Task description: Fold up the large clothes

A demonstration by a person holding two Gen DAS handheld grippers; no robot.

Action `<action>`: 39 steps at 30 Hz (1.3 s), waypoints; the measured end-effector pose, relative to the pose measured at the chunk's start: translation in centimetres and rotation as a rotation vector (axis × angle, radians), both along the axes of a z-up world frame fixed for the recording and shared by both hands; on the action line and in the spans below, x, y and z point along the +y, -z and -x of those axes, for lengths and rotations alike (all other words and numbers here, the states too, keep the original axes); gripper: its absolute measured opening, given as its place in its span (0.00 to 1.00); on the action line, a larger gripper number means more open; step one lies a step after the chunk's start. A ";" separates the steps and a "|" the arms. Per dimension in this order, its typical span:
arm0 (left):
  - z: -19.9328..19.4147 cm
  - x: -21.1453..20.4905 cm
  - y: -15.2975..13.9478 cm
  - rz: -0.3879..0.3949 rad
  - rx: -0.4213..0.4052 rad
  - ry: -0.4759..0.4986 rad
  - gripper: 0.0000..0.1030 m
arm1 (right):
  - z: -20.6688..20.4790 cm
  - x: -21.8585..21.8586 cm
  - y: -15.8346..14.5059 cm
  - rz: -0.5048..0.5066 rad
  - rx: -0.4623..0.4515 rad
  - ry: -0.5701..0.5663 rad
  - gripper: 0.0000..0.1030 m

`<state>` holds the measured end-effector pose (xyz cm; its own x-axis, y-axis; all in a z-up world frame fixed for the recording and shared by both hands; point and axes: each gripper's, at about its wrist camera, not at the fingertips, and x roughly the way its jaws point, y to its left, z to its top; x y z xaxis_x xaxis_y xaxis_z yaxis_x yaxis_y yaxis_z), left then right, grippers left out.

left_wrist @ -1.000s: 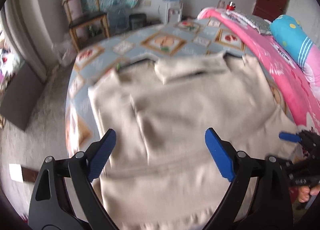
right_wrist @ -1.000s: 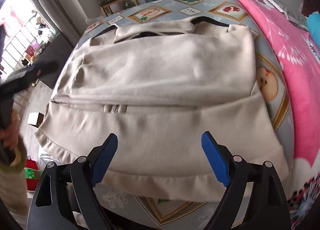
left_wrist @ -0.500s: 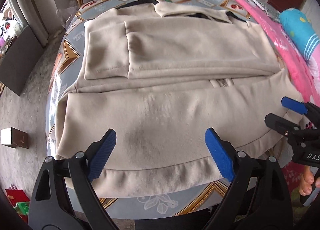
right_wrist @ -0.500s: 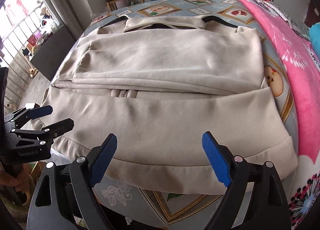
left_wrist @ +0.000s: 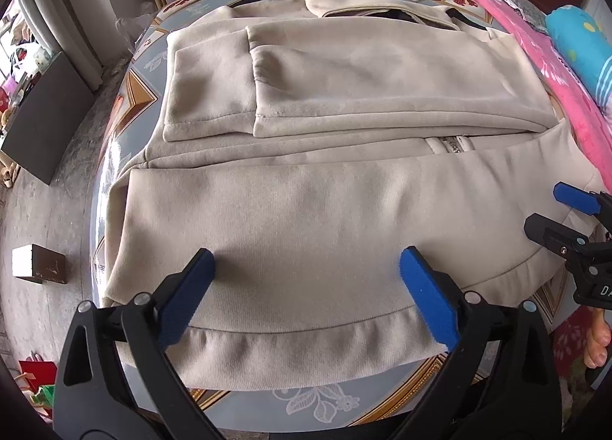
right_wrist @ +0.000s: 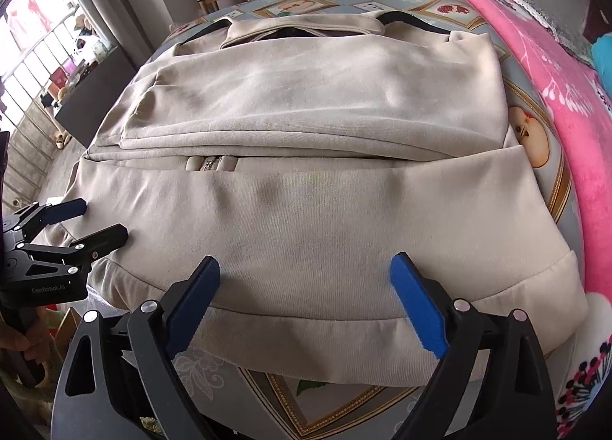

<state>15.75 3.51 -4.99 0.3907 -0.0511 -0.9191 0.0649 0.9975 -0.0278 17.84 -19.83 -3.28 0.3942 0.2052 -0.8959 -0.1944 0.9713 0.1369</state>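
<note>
You hold the left gripper (left_wrist: 306, 287) with jaws opening and the right gripper (right_wrist: 304, 298) with jaws wide, both empty above the hem of the beige jacket (left_wrist: 325, 210) spread on the surface (left_wrist: 306, 401), sleeves already folded in, presumably ready for lifting the hem.

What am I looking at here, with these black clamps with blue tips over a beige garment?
Those are two hand-held grasping tools, one in each of a person's hands, each with a camera looking along its fingers. One picture is from the left tool, whose jaws are opening; the other is from the right tool, also open. Neither holds anything. Each tool shows at the edge of the other's picture. A beige zip-up jacket lies on a patterned table, sleeves folded across it, hem nearest you. A pink blanket lies alongside.
</note>
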 end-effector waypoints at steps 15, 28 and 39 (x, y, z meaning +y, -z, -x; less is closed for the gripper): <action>3.6 3.6 -4.1 0.010 -0.214 -0.022 0.92 | 0.2 1.0 -1.7 -0.083 -0.036 -0.032 0.86; 5.1 9.5 -4.3 0.052 -0.253 -0.082 0.55 | -0.1 1.8 -0.4 -0.090 0.014 -0.034 0.86; -0.7 11.8 -0.5 0.148 -0.089 -0.109 0.39 | -0.2 2.4 -0.2 -0.048 0.015 -0.028 0.86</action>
